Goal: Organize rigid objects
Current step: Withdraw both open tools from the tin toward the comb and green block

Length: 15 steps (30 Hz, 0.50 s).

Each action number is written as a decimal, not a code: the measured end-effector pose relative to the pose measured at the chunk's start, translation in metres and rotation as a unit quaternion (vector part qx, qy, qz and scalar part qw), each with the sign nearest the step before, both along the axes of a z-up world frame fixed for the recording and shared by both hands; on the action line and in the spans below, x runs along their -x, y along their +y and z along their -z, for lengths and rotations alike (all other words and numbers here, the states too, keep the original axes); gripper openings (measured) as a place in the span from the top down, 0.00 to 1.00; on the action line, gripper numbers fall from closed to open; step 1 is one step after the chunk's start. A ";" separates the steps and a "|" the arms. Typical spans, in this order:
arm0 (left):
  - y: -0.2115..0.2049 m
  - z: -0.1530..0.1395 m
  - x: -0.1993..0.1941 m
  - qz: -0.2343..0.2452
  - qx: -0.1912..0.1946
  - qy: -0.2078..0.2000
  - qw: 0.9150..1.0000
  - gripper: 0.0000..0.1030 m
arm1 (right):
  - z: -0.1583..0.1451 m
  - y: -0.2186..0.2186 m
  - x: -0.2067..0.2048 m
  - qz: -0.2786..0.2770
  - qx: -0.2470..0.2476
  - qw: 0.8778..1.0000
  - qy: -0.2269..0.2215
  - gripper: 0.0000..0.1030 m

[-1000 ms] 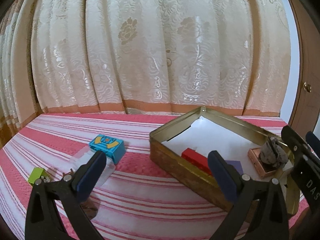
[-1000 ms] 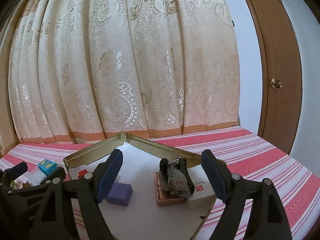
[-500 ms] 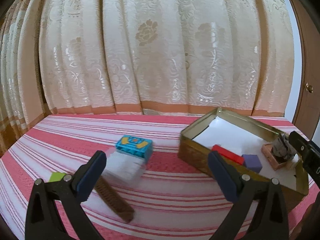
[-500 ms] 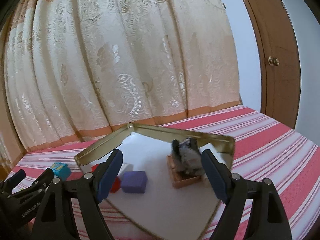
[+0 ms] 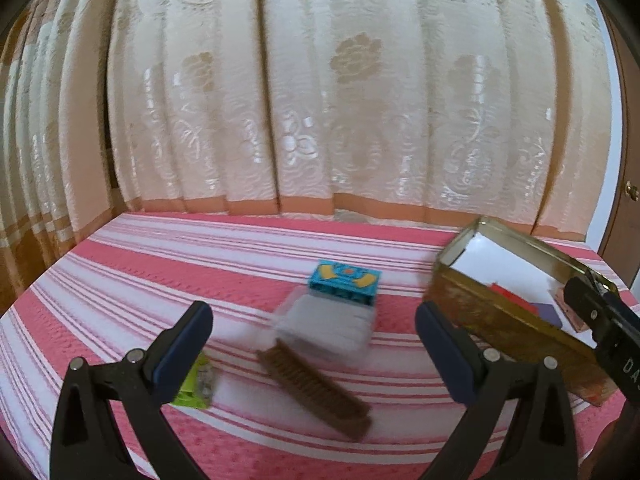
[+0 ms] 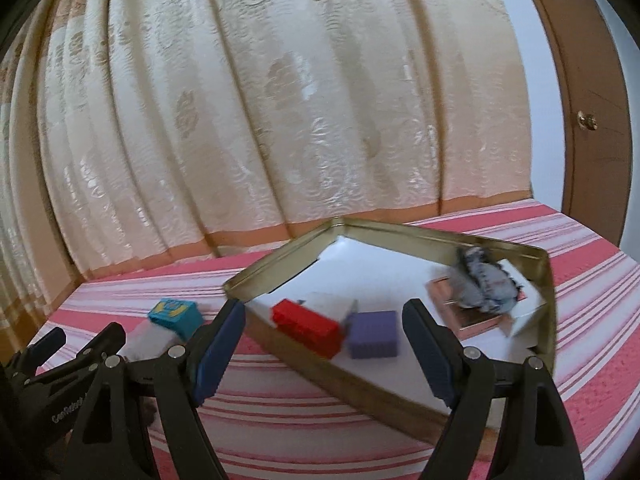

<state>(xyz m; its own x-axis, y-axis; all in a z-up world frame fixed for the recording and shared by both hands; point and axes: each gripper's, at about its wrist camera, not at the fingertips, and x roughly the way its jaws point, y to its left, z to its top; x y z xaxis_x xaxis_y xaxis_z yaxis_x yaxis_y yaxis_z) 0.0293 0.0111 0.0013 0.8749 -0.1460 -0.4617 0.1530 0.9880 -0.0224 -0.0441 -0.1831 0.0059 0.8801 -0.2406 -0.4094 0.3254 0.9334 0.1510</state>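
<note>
Both empty, released claws have drifted left from the gold rectangular tin (image 6: 546,280) holding several pieces, toward the blue patterned box (image 5: 345,282) and brown ridged bar (image 5: 316,390) waiting on the bed.

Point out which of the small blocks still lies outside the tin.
The blue block: it lies on the striped cloth left of the tin, while the red and purple blocks sit inside.

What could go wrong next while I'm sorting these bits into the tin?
The clear box, blue box and brown comb lie packed together, so the open left gripper may nudge a neighbour while closing on one. The tin already holds a red block and purple block near its front wall; a drop there could land on them. Both views are blurred, so aim may suffer.
</note>
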 end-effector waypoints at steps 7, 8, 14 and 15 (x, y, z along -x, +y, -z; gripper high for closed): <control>0.038 0.003 -0.012 -0.029 0.013 0.017 0.999 0.01 | 0.003 0.023 -0.013 -0.030 -0.005 0.999 0.018 0.20; 0.045 0.004 -0.014 -0.032 0.018 0.023 0.999 0.01 | 0.003 0.026 -0.015 -0.033 -0.007 0.999 0.021 0.20; 0.076 0.009 -0.025 -0.056 0.020 0.045 0.997 0.01 | 0.009 0.047 -0.031 -0.068 -0.027 0.996 0.053 0.20; 0.079 0.010 -0.027 -0.059 0.019 0.048 0.997 0.01 | 0.011 0.052 -0.035 -0.076 -0.028 0.995 0.062 0.20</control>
<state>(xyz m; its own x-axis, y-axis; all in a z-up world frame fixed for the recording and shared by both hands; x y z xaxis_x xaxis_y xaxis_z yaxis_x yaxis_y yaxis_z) 0.0561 0.0905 -0.0086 0.8389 -0.0646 -0.5404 0.0319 0.9971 -0.0696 -0.0091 -0.1312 -0.0051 0.8465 -0.0819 -0.5260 0.2006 0.9644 0.1726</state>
